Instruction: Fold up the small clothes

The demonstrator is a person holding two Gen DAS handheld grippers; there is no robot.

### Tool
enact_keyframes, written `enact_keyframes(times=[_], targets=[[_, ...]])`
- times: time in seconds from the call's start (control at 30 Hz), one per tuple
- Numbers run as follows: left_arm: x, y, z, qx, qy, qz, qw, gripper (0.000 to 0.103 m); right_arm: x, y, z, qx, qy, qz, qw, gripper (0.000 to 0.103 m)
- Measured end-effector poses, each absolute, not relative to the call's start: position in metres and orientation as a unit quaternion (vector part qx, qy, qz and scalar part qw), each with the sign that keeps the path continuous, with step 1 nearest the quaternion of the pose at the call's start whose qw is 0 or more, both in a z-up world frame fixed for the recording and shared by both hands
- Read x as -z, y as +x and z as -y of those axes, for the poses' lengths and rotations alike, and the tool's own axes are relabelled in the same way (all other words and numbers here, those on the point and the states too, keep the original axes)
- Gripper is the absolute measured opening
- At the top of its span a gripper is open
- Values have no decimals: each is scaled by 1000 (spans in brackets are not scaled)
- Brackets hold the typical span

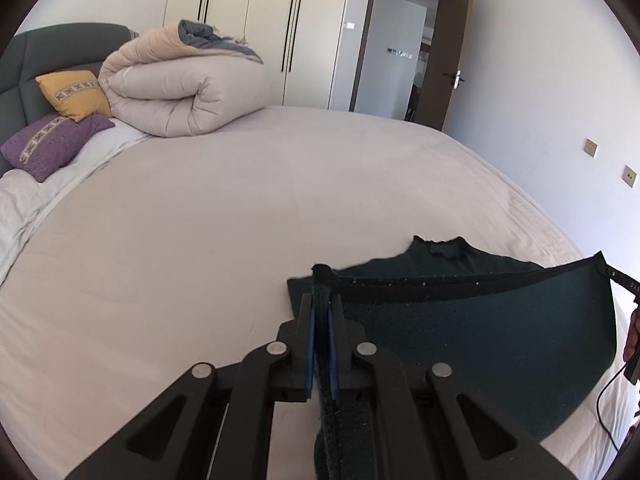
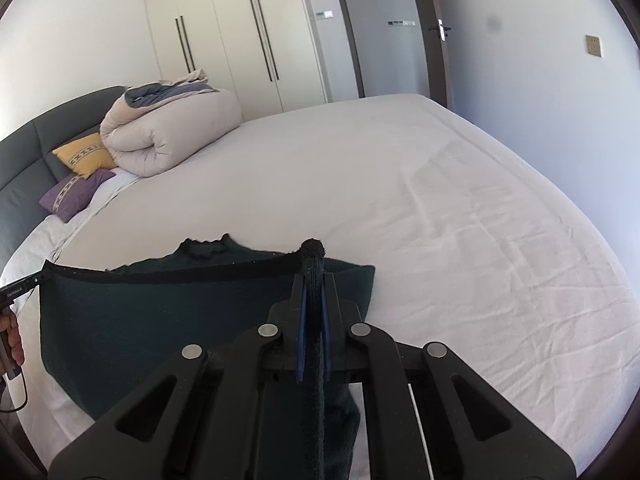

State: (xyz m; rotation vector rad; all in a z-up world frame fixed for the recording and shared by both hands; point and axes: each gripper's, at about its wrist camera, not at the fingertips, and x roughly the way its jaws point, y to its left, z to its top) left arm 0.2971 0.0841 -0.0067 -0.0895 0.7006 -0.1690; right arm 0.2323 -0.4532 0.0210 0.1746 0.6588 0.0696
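A dark green knit garment (image 1: 480,332) is stretched between my two grippers over the near side of the bed; it also shows in the right wrist view (image 2: 152,328). My left gripper (image 1: 323,300) is shut on its left hem corner. My right gripper (image 2: 313,280) is shut on its right hem corner. The black hem band runs taut between them and is lifted off the sheet. The far part with the frilled neckline (image 1: 444,246) lies flat on the bed. The right gripper's tip (image 1: 618,276) shows at the right edge of the left wrist view.
The bed sheet (image 1: 240,208) is pale and wide. A rolled beige duvet (image 1: 180,88), a yellow cushion (image 1: 74,94) and a purple cushion (image 1: 52,144) lie by the grey headboard at the far left. Wardrobes and an open door (image 1: 448,56) stand behind.
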Motion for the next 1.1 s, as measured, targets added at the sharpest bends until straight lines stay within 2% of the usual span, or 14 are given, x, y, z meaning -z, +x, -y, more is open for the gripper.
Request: enact_keyframes(times=[0.4, 0.53, 0.6, 0.63, 0.67, 0.8, 0.93, 1.1], targets=[[66, 384, -69, 55, -10, -424, 904, 5, 43, 329, 465, -3, 75, -413, 908, 6], [94, 392, -73, 52, -26, -438, 897, 11, 69, 334, 473, -1, 103, -431, 897, 6], [93, 389, -76, 57, -35, -430, 900, 21, 72, 331, 477, 0, 115, -423, 899, 6], [92, 388, -78, 49, -33, -429, 901, 44, 73, 330, 479, 2, 122, -420, 899, 6], [90, 388, -81, 40, -34, -428, 902, 64, 73, 329, 482, 3, 130, -418, 899, 6], [73, 378, -103, 12, -59, -405, 912, 67, 71, 320, 487, 13, 152, -413, 898, 13], [50, 352, -110, 9, -70, -370, 926, 74, 60, 299, 492, 38, 166, -405, 899, 13], [35, 316, -88, 36, -46, -352, 934, 75, 49, 271, 484, 27, 175, -406, 896, 13]])
